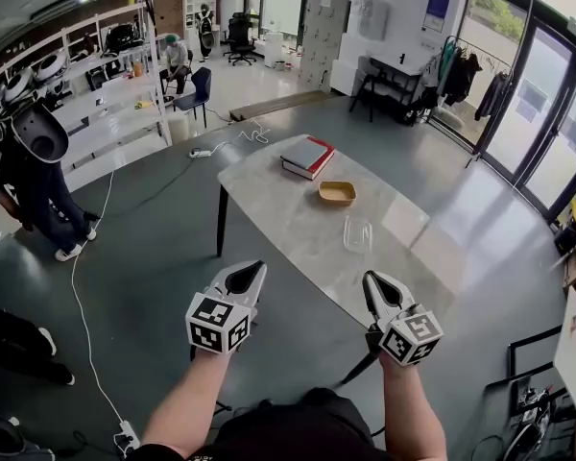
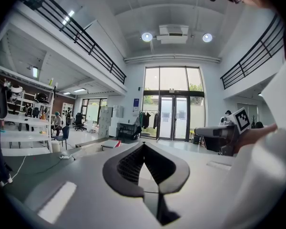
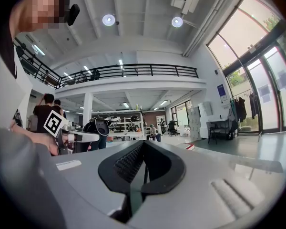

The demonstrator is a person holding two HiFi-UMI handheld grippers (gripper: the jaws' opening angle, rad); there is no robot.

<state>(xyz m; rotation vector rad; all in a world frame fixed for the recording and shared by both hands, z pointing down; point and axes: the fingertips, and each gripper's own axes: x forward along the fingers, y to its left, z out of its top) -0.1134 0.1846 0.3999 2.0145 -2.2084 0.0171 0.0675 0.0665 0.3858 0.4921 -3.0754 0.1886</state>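
My left gripper (image 1: 251, 271) is shut and empty, held in the air just off the near left edge of a pale marble table (image 1: 288, 219). On the other side, my right gripper (image 1: 373, 280) is shut on nothing over the table's near edge. Farther along the table lie a clear plastic box (image 1: 357, 232), a tan bowl (image 1: 337, 192) and a red-and-white book (image 1: 307, 156). The left gripper view has its closed jaws (image 2: 143, 148) level with the table top, the book (image 2: 109, 144) beyond, and the right gripper (image 2: 224, 133) alongside. The right gripper view shows its jaws (image 3: 143, 143) tip to tip.
A person in dark clothes (image 1: 36, 176) stands at the left by white shelving (image 1: 106, 94). A white cable (image 1: 82, 286) runs across the grey floor. A blue chair (image 1: 200, 88) stands behind the table, a clothes rack (image 1: 461, 75) and glass doors (image 1: 538, 113) to the right.
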